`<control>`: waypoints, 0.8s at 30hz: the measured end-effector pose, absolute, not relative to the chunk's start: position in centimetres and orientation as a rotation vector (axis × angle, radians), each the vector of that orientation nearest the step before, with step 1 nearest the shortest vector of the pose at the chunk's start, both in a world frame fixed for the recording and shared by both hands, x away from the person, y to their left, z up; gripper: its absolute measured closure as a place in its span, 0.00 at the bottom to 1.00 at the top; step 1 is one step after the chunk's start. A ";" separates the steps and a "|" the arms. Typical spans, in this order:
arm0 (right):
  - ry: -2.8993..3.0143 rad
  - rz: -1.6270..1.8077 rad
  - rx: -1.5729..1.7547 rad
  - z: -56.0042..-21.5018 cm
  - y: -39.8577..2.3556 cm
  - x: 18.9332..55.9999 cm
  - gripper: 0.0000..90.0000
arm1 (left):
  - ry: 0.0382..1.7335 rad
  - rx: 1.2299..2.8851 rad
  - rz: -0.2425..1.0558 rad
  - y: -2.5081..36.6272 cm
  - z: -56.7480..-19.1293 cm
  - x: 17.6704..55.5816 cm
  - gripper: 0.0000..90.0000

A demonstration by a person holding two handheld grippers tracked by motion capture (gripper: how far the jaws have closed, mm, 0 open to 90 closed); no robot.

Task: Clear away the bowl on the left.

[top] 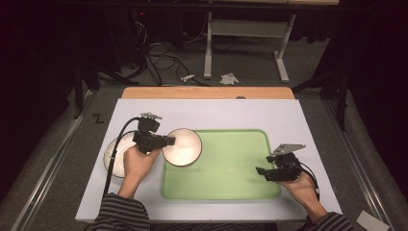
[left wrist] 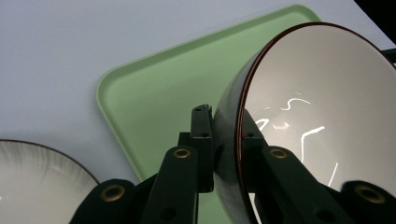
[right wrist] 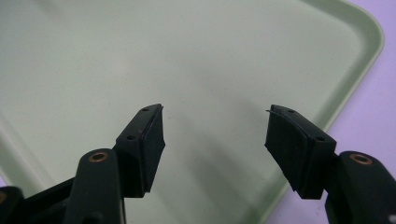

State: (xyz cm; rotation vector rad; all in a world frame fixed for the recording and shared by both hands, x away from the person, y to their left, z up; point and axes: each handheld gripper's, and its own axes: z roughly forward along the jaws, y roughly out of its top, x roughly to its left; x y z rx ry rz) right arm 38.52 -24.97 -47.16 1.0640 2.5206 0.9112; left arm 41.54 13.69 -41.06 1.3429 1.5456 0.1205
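**One bowl in my grip, one tray below**

My left gripper (top: 169, 141) is clamped on the rim of a single bowl (top: 183, 147), one jaw outside its dark wall and the other inside its white hollow. I hold the bowl tipped on edge, at the left end of the one green tray (top: 231, 168). One white plate (top: 115, 150) lies on the table (top: 211, 113) just left of the tray, beside my left hand (top: 137, 163). My right gripper (top: 262, 172) hovers over the tray's right end, its two jaws standing well apart with nothing between them.
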 end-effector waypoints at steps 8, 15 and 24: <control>2.511 0.917 1.075 -47.1 -25.3 38.5 0.43 | 1.516 1.366 0.083 11.9 -40.8 41.8 0.91; 2.502 0.925 1.098 -47.0 -25.8 38.3 0.44 | 1.501 1.395 0.066 10.4 -41.0 42.1 0.91; 2.479 0.942 1.122 -46.8 -26.3 38.2 0.44 | 1.498 1.429 0.060 8.9 -41.7 42.7 0.91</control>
